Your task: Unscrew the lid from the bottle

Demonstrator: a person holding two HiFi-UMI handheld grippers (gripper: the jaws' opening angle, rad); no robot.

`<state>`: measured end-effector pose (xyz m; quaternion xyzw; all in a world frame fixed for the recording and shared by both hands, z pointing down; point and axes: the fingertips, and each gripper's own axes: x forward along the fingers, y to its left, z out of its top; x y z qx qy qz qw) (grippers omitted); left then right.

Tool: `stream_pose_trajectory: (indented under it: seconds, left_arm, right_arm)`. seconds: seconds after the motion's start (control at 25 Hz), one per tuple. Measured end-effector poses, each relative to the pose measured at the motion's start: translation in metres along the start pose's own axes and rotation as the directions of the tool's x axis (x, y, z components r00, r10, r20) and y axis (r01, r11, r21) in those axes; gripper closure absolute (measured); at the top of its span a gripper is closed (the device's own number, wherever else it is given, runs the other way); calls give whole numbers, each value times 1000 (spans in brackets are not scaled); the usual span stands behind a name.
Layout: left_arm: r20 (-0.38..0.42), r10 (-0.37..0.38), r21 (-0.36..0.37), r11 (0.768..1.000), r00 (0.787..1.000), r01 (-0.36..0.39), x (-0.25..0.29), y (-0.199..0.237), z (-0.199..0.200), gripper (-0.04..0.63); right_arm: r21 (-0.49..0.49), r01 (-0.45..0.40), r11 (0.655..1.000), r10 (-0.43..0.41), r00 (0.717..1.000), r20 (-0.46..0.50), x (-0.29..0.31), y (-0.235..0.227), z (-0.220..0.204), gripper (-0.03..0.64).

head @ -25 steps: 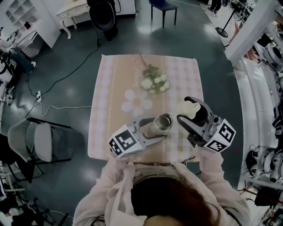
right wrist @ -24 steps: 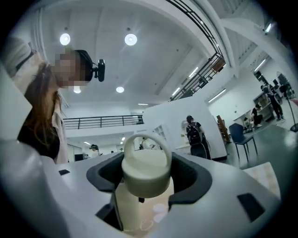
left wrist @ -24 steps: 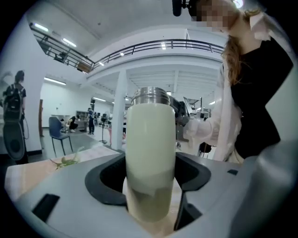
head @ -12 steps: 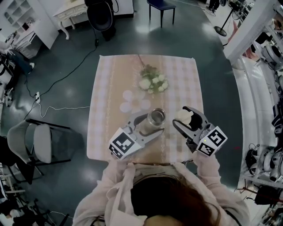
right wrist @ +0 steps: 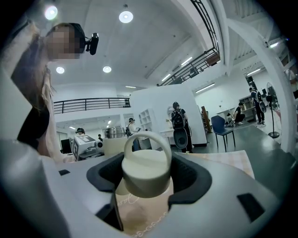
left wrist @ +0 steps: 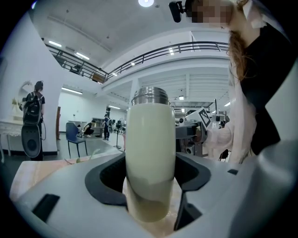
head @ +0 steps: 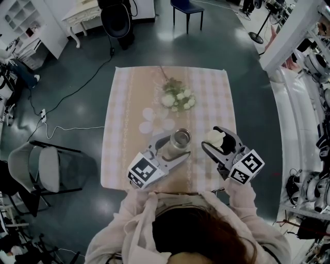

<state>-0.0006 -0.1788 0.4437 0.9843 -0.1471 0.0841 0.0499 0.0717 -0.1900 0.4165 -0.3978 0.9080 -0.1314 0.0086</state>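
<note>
White flowers in a small bunch (head: 177, 98) lie on the far half of the table, and a few pale round discs (head: 154, 119) sit between them and the grippers. Underneath is a pink checked tablecloth (head: 124, 103) on a square table, standing on a dark glossy floor (head: 77, 72) with a trailing cable (head: 72, 126), a grey folding chair (head: 44, 167) to the left and a blue chair (head: 185, 6) beyond. The left gripper (head: 174, 148) clamps the cream bottle (head: 180, 138) around its body, steel threaded neck bare and open. Just beside it, apart from the bottle, the right gripper (head: 211, 138) pinches the cream loop-handled lid (head: 214, 135) between its pads, low over the cloth.
</note>
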Motion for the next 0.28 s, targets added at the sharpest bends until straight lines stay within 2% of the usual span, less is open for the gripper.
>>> stream_pose_trajectory:
  seconds: [0.28]
  left_arm:
    - [1,2,-2,1000,1000,-2,1,0,-2,282]
  right_arm:
    - [-4,2,1000,-2,1000,5,0,-1,0,310]
